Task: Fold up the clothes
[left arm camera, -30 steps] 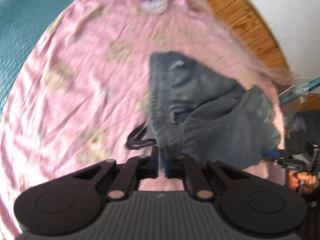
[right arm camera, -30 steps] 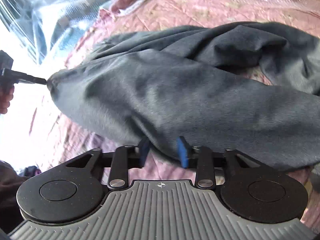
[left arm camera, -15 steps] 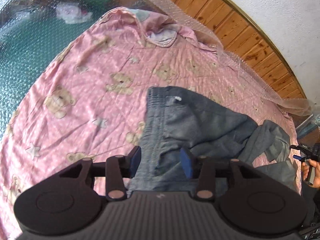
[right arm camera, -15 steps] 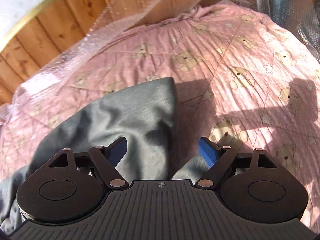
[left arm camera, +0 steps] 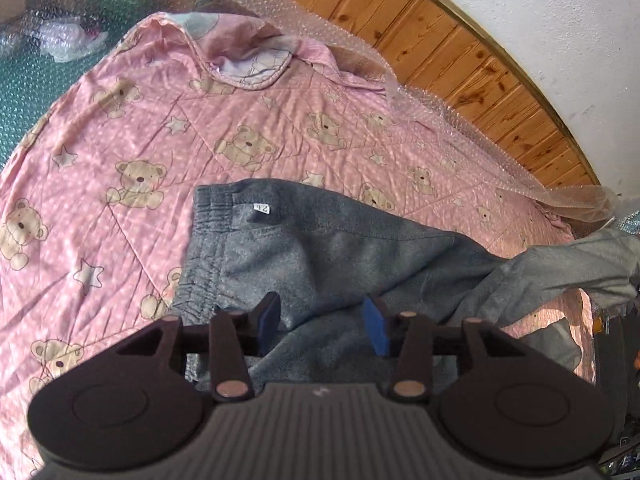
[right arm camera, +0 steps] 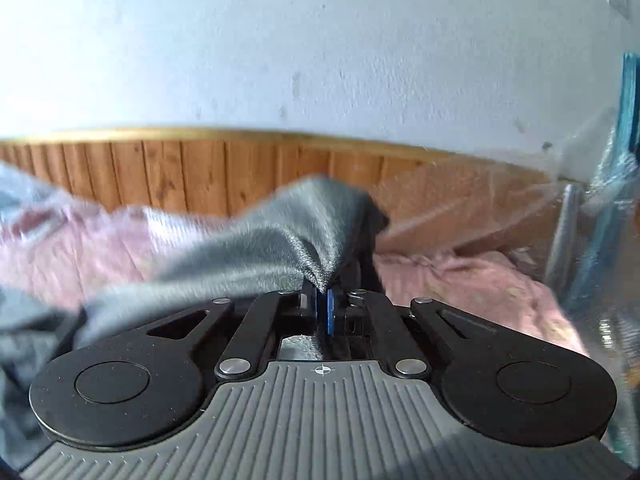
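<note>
1. Grey trousers point(left arm camera: 336, 248) lie spread on a bed covered by a pink quilt point(left arm camera: 120, 128) printed with teddy bears and stars; the elastic waistband points toward the left of the left wrist view, with a small white size tag point(left arm camera: 263, 208) just inside it.
2. Left gripper point(left arm camera: 322, 324) hovers over the near part of the trousers with its blue-padded fingers point(left arm camera: 267, 316) set wide apart, holding nothing.
3. Right gripper point(right arm camera: 323, 309) has its fingers pressed together, clamped on a pinch of the grey fabric, which peaks up from the grip and drapes away to the left.
4. One trouser leg point(left arm camera: 560, 268) stretches off to the right edge of the left wrist view, raised clear of the quilt.
5. Wood panelling point(right arm camera: 200, 172) runs along the wall behind the bed, below white plaster point(right arm camera: 320, 40).
6. Bubble wrap point(left arm camera: 440, 112) lies along the far edge of the quilt against the panelling.
</note>
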### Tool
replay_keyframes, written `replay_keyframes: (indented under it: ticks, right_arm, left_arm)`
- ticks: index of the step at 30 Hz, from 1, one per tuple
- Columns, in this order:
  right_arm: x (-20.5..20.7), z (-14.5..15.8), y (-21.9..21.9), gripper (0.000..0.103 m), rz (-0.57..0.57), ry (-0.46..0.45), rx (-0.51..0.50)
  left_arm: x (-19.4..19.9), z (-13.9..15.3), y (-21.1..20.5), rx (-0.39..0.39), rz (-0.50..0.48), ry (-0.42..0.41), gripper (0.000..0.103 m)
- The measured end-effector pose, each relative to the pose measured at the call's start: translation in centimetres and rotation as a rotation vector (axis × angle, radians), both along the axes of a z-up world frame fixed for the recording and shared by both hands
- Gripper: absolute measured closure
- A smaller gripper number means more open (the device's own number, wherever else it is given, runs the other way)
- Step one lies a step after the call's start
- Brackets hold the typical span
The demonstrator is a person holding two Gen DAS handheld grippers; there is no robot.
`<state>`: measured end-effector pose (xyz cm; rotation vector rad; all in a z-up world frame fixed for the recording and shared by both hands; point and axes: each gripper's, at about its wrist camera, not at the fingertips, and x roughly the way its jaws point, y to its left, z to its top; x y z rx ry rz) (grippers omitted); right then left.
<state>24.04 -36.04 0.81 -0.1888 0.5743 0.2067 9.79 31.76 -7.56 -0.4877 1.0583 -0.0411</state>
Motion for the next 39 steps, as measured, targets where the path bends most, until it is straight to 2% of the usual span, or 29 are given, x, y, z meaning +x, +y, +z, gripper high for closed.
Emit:
replay_keyframes:
  ticks: [1,2,3,4,5,7,8,10,12,14,15,18,19,20,21,22,23,25,27,30,39]
  right_arm:
    - [-1.4,-1.9,-0.5,0.083,-0.019,0.059,-0.054]
    - [-2.6,-4.8,-1.5,0.058,-0.06,0.17,-0.083]
    - [-3.6,-7.7,-2.6,0.053,-0.129,0.295,-0.106]
    - [-4.7,-10.0,-3.6,0.06,-0.204,0.393,-0.127]
    - [-6.2,-11.1,-4.6,0.064,-0.275,0.436,-0.125]
    - [-8.5,-10.7,-6.0,0.061,-0.362,0.429,-0.015]
    - [-9.3,-10.1,-6.6,0.052,-0.379,0.41,0.049]
    - [-9.6,-8.8,-7.3,0.042,-0.397,0.366,0.117]
    - [-8.3,-8.0,-7.8,0.036,-0.416,0.338,0.157]
    - [-6.1,-7.9,-8.8,0.018,-0.457,0.318,0.193]
    - [-4.7,-8.8,-9.3,0.018,-0.47,0.334,0.204]
    - [-1.1,-11.8,-10.6,0.02,-0.495,0.403,0.225]
    - [-0.3,-13.1,-11.0,0.027,-0.496,0.439,0.224]
    - [0.5,-14.3,-11.3,0.04,-0.496,0.474,0.223]
    - [1.3,-15.6,-11.7,0.047,-0.497,0.51,0.222]
    - [1.6,-16.1,-11.8,0.067,-0.492,0.521,0.235]
    - [1.7,-15.6,-11.7,0.091,-0.483,0.495,0.241]
    - [1.7,-13.8,-11.3,0.096,-0.461,0.415,0.247]
    - [1.7,-11.0,-11.0,0.097,-0.435,0.308,0.249]
    - [2.4,-7.3,-12.0,0.097,-0.492,0.191,0.293]
    - [3.9,-9.3,-10.5,0.095,-0.458,0.295,0.242]
  left_arm:
    - [0.3,-0.2,-0.2,0.003,-0.008,0.004,0.057]
    - [0.6,-0.5,-0.4,0.006,-0.017,0.007,0.057]
    - [0.8,-0.7,-0.6,0.009,-0.025,0.011,0.057]
    - [1.1,-1.0,-0.8,0.011,-0.033,0.015,0.057]
    - [1.4,-1.0,-0.8,0.02,-0.041,0.014,0.056]
    - [2.1,-0.7,-0.8,0.042,-0.055,0.009,0.054]
    - [2.5,-0.6,-0.7,0.054,-0.054,0.007,0.051]
    - [3.2,-0.2,-0.5,0.072,-0.044,0.005,0.05]
    - [4.0,0.2,-0.5,0.085,-0.038,0.005,0.049]
    - [4.5,0.6,-0.7,0.099,-0.039,0.005,0.047]
    - [4.6,0.8,-0.9,0.103,-0.043,0.005,0.046]
    - [4.7,1.0,-1.6,0.132,-0.047,0.009,0.045]
    - [4.7,1.0,-1.7,0.137,-0.045,0.009,0.045]
    - [4.7,0.9,-1.6,0.146,-0.032,0.01,0.043]
    - [4.7,0.7,-1.4,0.158,-0.017,0.011,0.041]
    - [4.8,0.6,-1.2,0.169,-0.002,0.012,0.04]
    - [4.8,0.4,-0.9,0.18,0.014,0.013,0.039]
    - [5.2,-0.3,-0.1,0.204,0.065,0.015,0.036]
    - [5.8,-1.2,1.0,0.228,0.117,0.026,0.034]
    - [6.9,-2.6,1.9,0.23,0.127,0.034,0.031]
    - [9.0,-5.3,1.2,0.271,0.129,0.037,0.022]
